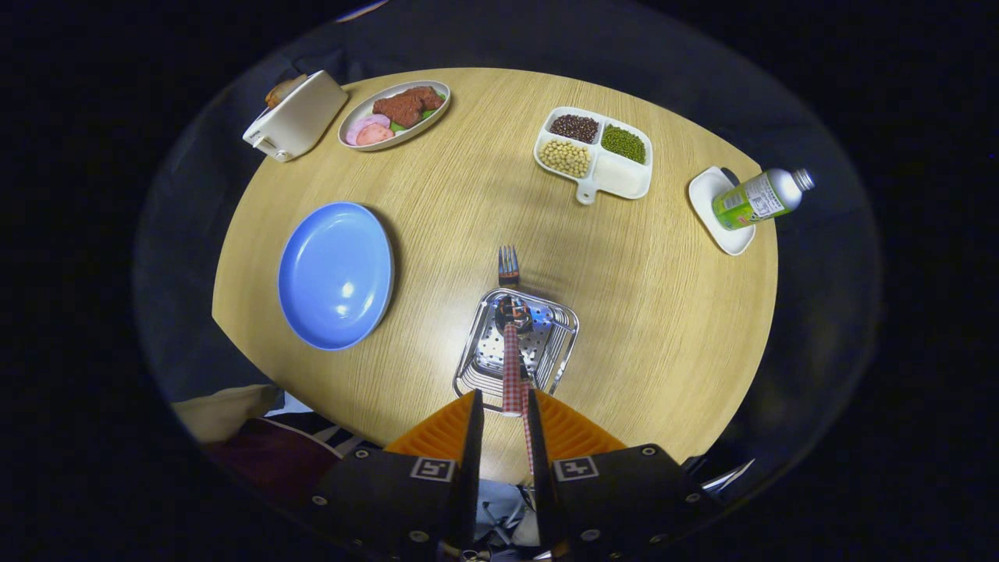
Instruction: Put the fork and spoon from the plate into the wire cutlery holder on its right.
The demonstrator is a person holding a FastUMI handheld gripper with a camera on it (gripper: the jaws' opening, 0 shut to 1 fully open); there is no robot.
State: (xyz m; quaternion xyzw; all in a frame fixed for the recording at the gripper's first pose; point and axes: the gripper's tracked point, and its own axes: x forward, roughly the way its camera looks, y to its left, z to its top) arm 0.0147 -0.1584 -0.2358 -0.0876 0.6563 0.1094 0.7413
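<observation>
The claw (pixel 505 410) pinches the checked handles of the fork (pixel 508 265) and spoon (pixel 513 311), which extend ahead over the wire cutlery holder (pixel 563 343) on the desk (pixel 468 203).

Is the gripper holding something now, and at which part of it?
Yes. The gripper is shut on the checked red-and-white handles of the metal fork and spoon, near the handle ends, above the square wire cutlery holder.
</observation>
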